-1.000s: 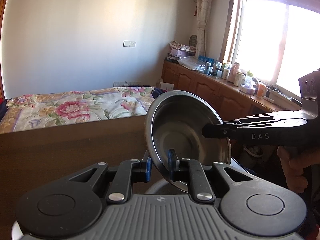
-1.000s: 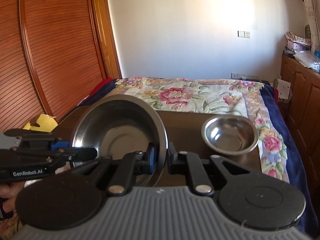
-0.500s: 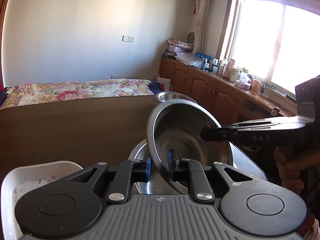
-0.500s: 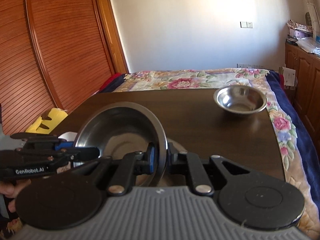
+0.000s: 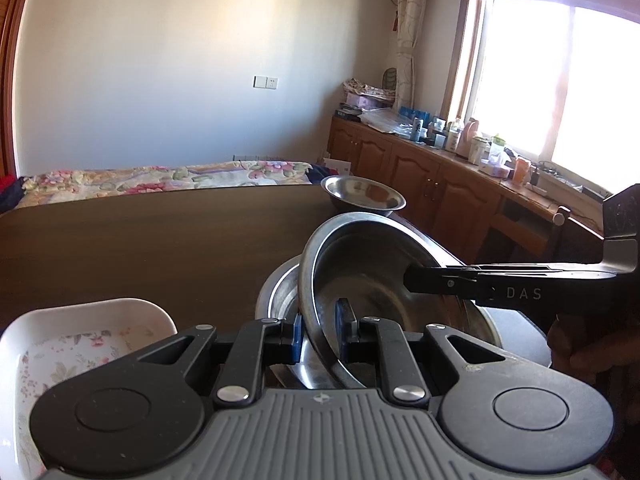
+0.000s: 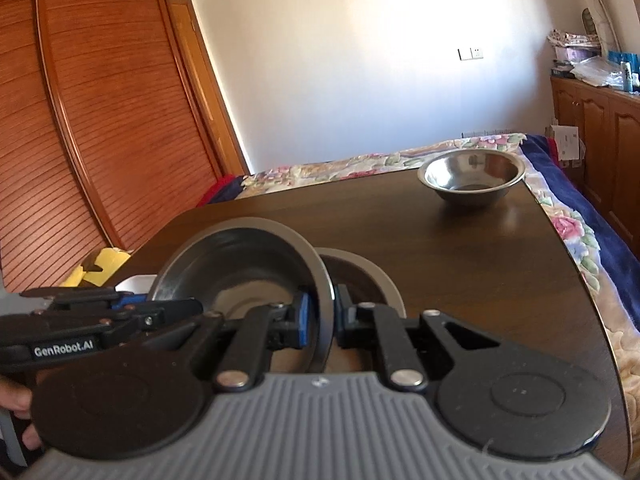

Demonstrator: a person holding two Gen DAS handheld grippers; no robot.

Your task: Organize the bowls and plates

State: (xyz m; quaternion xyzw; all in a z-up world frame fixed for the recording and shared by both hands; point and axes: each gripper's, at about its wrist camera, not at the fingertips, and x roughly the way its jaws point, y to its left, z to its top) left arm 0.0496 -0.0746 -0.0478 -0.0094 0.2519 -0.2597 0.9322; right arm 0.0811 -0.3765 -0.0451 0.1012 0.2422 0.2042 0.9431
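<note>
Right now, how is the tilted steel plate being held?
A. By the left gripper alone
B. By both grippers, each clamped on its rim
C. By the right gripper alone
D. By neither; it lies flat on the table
B: the left gripper pinches the steel plate at its near rim, and the right gripper clamps the rim from the other side, above another steel dish.
</note>
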